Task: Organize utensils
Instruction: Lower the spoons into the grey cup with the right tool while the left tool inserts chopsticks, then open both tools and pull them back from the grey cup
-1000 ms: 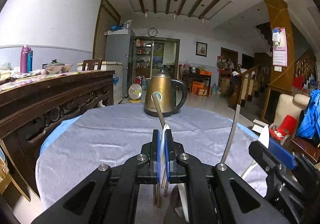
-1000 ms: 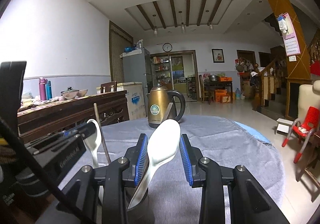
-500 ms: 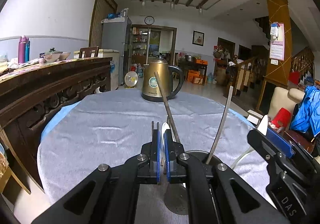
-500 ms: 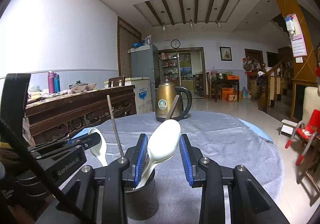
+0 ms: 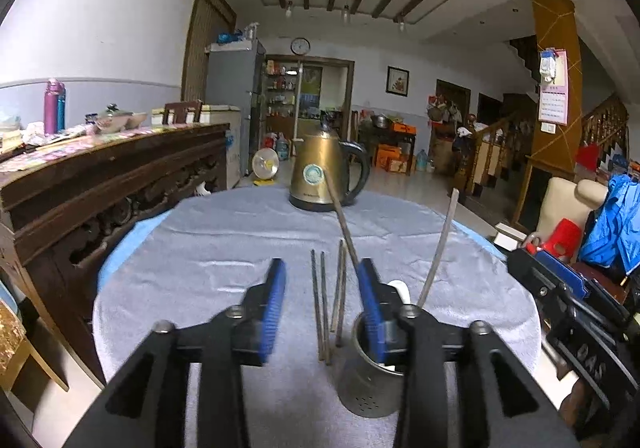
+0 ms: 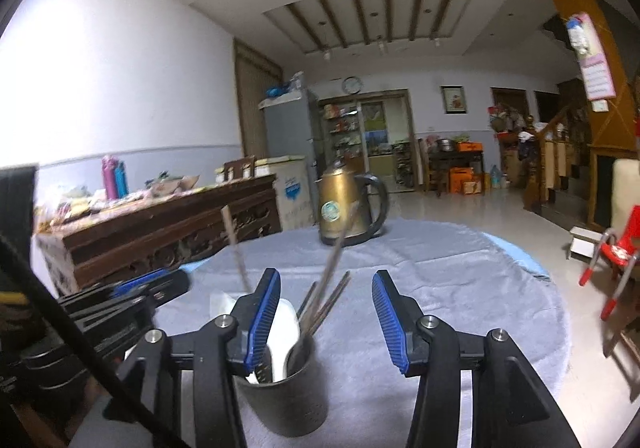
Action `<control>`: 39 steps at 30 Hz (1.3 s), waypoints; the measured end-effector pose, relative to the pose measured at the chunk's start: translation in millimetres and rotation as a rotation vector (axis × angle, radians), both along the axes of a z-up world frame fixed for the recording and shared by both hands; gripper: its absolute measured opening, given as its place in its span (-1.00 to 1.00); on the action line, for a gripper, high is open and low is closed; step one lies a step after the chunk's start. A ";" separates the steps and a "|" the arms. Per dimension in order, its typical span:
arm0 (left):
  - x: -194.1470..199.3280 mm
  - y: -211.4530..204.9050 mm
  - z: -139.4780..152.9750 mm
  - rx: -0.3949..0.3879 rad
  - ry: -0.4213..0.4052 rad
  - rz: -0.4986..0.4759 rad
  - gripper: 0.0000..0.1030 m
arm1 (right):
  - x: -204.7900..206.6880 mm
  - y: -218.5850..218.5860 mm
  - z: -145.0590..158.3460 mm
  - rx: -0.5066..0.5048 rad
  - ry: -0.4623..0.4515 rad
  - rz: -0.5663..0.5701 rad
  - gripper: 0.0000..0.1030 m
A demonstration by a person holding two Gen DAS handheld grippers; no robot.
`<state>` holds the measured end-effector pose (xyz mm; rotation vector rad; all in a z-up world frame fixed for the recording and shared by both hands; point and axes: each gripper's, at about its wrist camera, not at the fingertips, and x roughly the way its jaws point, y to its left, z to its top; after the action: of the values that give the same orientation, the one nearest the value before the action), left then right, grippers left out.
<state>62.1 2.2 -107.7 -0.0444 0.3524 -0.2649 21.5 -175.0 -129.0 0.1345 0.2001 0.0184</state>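
Both grippers, left [image 5: 320, 296] and right [image 6: 324, 312], are opening, nothing pinched. The cup [image 6: 280, 396] sits low centre, spoon [image 6: 285, 332] inside; chopsticks [image 5: 325, 308] lie beside it. Withdraw straight back, avoiding leaning handles.

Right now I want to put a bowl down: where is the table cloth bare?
Bare cloth spreads left of the loose chopsticks, up to the kettle, and right of the holder toward the table's edge. It is crowded around the holder, with spoons and both grippers.
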 end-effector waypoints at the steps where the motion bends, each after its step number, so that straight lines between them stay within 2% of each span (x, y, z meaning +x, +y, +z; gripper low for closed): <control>1: -0.5 1.4 0.1 0.000 -0.002 0.004 -0.19 | 0.8 -4.6 1.4 0.008 0.005 -0.017 0.00; 4: -0.1 6.0 0.0 0.004 0.008 0.020 0.03 | 3.4 -17.2 0.3 0.038 0.036 -0.062 0.00; 6: -0.5 7.2 -1.5 0.010 0.014 0.031 0.08 | 3.0 -23.9 -1.9 0.063 0.056 -0.074 0.00; 8: 1.6 7.4 -1.9 0.027 0.030 0.043 0.25 | 3.1 -27.7 -3.2 0.073 0.069 -0.092 0.00; 12: 4.4 6.7 -0.7 0.058 0.070 0.059 0.34 | 1.9 -29.9 -4.6 0.068 0.093 -0.117 0.00; 18: 1.8 2.9 0.5 0.141 0.100 0.086 0.38 | 1.3 -25.9 0.7 0.063 0.099 -0.119 0.01; 19: 1.7 3.0 0.2 0.148 0.111 0.088 0.38 | 1.9 -25.8 1.1 0.061 0.100 -0.118 0.06; 22: -0.5 5.9 -0.6 0.162 0.130 0.098 0.38 | 2.3 -22.4 2.4 0.057 0.109 -0.117 0.13; 39: 7.9 26.2 -16.0 0.184 0.243 0.164 0.39 | 5.4 -10.4 -1.0 0.075 0.173 -0.107 0.20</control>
<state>70.0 28.4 -123.6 0.0767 0.6106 -0.0633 26.8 -185.4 -130.0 0.2218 0.3651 -0.0921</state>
